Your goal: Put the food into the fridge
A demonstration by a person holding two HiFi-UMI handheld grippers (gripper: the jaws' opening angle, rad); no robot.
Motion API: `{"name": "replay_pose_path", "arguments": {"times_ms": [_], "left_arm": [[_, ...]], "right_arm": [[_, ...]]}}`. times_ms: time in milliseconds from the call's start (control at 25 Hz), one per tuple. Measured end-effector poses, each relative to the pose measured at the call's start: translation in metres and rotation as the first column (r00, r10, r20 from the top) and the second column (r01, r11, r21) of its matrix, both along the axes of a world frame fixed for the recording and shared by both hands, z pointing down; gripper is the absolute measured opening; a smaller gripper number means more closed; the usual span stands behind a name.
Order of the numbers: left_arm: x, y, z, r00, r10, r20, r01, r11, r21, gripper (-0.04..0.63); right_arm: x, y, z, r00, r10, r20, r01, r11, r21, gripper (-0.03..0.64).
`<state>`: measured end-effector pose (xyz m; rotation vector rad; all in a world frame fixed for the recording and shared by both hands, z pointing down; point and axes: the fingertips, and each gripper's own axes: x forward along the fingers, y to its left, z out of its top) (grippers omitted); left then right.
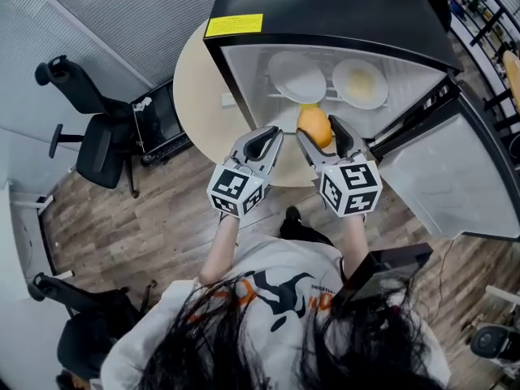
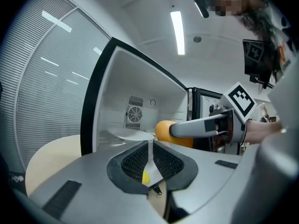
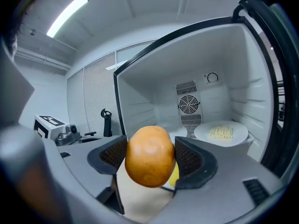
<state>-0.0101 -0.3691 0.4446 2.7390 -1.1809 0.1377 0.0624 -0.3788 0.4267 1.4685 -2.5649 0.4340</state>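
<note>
The black fridge [image 1: 325, 6] stands open on a wood-plank floor [image 1: 162, 210], its white inside facing up toward the head view. Its door [image 1: 455, 181] swings out to the right. Behind the fridge's left side sits a round, pale desk [image 1: 199, 108], and a black office chair [image 1: 97, 140] stands well apart at the left.

The person in a white shirt [image 1: 276, 299] holds both tools out toward the opening, side by side. The left tongs [image 1: 266, 140] are narrow, the two jaws drawn together with only a thin slit between the pads and nothing gripped; they hang just in front of the fridge's lower edge. The right tongs [image 1: 322, 130] are spread round an orange-yellow fruit [image 1: 314, 125], one pad pressing each flank, so the fruit is off any surface. It sits at the mouth of the fridge, in front of the shelf and nearer the camera than the plates.

On that shelf lie two white plates next to each other. The left plate [image 1: 296, 75] looks bare. The right plate [image 1: 360, 82] carries a small heap of pale yellow food [image 3: 221, 132]; what kind cannot be told. A round fan grille [image 3: 188, 104] shows in the back wall above them. A yellow label [image 1: 234, 25] is stuck on the fridge top near its left corner.
</note>
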Motion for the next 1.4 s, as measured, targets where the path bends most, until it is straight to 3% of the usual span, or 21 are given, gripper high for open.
{"name": "replay_pose_path", "arguments": {"times_ms": [360, 760, 960, 1200, 1400], "left_arm": [[0.003, -0.025, -0.005, 1.000, -0.018, 0.013, 0.017, 1.000, 0.011, 0.026], [0.001, -0.035, -0.005, 0.999, -0.026, 0.027, 0.025, 1.000, 0.013, 0.026], [0.000, -0.036, -0.005, 0.999, -0.032, 0.027, 0.032, 0.999, 0.015, 0.026], [-0.005, -0.037, -0.003, 0.998, -0.046, 0.031, 0.046, 0.999, 0.011, 0.026], [-0.009, -0.036, -0.001, 0.998, -0.057, 0.034, 0.057, 0.998, 0.005, 0.026]], "right_arm": [[-0.009, -0.062, -0.021, 0.996, -0.040, -0.083, 0.047, 0.996, 0.081, 0.331], [-0.023, -0.119, -0.025, 0.984, -0.072, -0.161, 0.089, 0.991, 0.098, 0.331], [-0.030, -0.130, -0.014, 0.972, -0.084, -0.219, 0.106, 0.990, 0.091, 0.331], [-0.033, -0.135, 0.004, 0.968, -0.088, -0.236, 0.103, 0.993, 0.054, 0.331], [-0.034, -0.133, 0.007, 0.964, -0.087, -0.253, 0.109, 0.991, 0.074, 0.333]]}}
